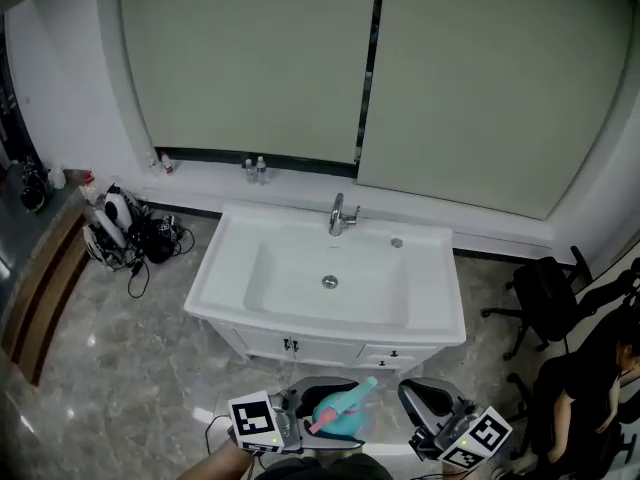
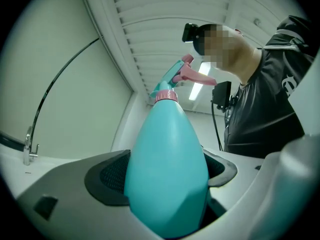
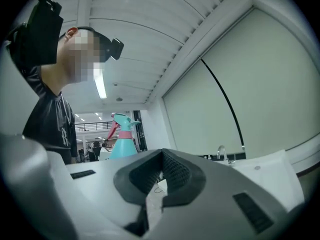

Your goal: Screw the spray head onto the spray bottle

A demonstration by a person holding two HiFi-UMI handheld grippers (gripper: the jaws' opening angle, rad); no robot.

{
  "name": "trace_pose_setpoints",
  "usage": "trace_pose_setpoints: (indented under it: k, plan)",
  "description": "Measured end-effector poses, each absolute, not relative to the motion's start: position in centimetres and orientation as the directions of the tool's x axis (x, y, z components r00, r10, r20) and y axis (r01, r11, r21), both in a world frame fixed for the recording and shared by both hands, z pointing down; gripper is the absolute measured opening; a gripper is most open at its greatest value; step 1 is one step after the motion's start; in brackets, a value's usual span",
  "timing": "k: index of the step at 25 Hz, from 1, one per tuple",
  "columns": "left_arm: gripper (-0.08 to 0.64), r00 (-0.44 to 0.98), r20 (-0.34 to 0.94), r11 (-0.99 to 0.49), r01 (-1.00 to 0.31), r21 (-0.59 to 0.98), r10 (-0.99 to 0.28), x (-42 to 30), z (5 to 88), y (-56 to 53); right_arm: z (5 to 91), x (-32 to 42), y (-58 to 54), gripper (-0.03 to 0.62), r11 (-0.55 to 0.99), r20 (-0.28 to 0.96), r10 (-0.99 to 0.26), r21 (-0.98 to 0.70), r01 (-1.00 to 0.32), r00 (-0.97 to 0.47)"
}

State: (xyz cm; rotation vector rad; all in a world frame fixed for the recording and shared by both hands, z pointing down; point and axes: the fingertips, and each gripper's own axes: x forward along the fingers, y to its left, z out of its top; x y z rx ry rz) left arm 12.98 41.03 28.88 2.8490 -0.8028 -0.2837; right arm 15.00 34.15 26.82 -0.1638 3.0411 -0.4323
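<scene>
The left claw (image 2: 167,176) is clamped on the bottle (image 1: 340,415), its dark pads pressed against either side of the fat teal body, low down near the base. The bottle hangs in the air close to the holder's chest, in front of the sink (image 1: 440,308) and touching no surface. The head (image 2: 176,79) sits on the bottle's neck, with a pink collar where the two meet and a pink trigger sticking out to one side; I cannot tell whether it is screwed fully tight. The right claw (image 3: 160,184) is closed with its pads meeting and nothing between them. In the head view it sits just to the right of the bottle and clear of it. Its own view shows the bottle standing upright off to the left, beyond the jaws, head uppermost. The sink is a white basin set in a white cabinet, with a chrome tap (image 1: 340,215) at the back. Behind it a ledge runs under pale blinds and carries two small bottles (image 1: 255,168). On the marble floor to the left lies a tangle of cables and gear (image 1: 130,233). At the right edge a person in dark clothes (image 1: 590,388) sits near a black chair (image 1: 545,303). The holder's dark shirt fills one side of both gripper views.
</scene>
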Motion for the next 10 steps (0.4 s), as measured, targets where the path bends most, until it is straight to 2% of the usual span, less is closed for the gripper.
trace_pose_setpoints:
  k: [5, 10]
  plan:
    - [0.414, 0.831, -0.141, -0.842, -0.521, 0.142, -0.538, 17.1, 27.6, 46.3, 27.3, 18.7, 39.4, 0.000, 0.965, -0.055, -0.135, -0.233, -0.119, -0.989]
    - [0.414, 0.805, -0.183, -0.825, -0.544, 0.153, -0.565, 24.6, 27.5, 50.7, 27.2, 26.5, 43.6, 0.000, 0.976, -0.054, -0.108, -0.194, -0.096, -0.993]
